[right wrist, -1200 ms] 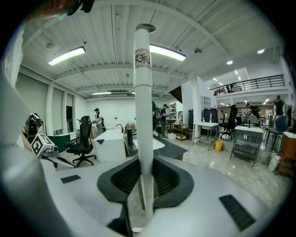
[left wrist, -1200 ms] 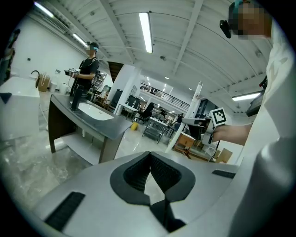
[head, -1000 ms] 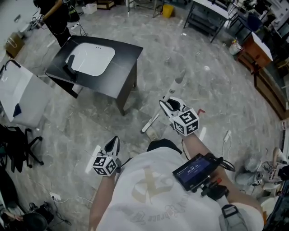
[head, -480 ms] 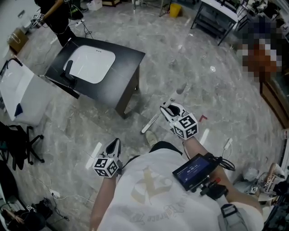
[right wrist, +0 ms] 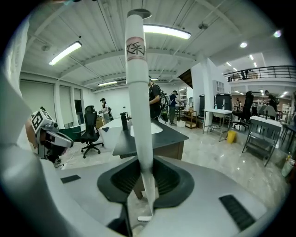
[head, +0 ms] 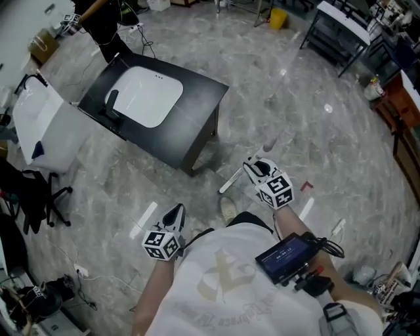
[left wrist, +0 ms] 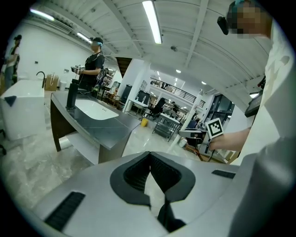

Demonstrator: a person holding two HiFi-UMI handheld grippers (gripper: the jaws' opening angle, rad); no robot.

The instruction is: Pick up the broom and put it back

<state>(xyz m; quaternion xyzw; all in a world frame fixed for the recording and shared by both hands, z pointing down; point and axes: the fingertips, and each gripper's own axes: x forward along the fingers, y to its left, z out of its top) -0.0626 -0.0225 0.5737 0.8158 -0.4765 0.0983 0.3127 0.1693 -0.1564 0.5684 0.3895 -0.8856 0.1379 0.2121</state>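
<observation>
The broom's white handle (right wrist: 138,92) stands upright between the pads of my right gripper (right wrist: 144,180), which is shut on it. A printed label rings the handle near its top. In the head view the broom (head: 231,182) slants from the floor up through my right gripper (head: 258,168); its head is hidden. My left gripper (head: 174,212) hangs lower left by the person's side, shut with nothing in it. In the left gripper view its pads (left wrist: 150,162) meet at the tip.
A black table (head: 190,125) with a white sink basin and dark faucet stands ahead on the left. A white cabinet (head: 46,125) and an office chair (head: 39,197) are further left. A person (head: 108,20) stands beyond the table. Cables lie on the marble floor, bottom left.
The person has walked toward the black table, which now sits closer to both grippers. The right gripper has come lower with the broom handle still in it. The left gripper moved along, still shut.
</observation>
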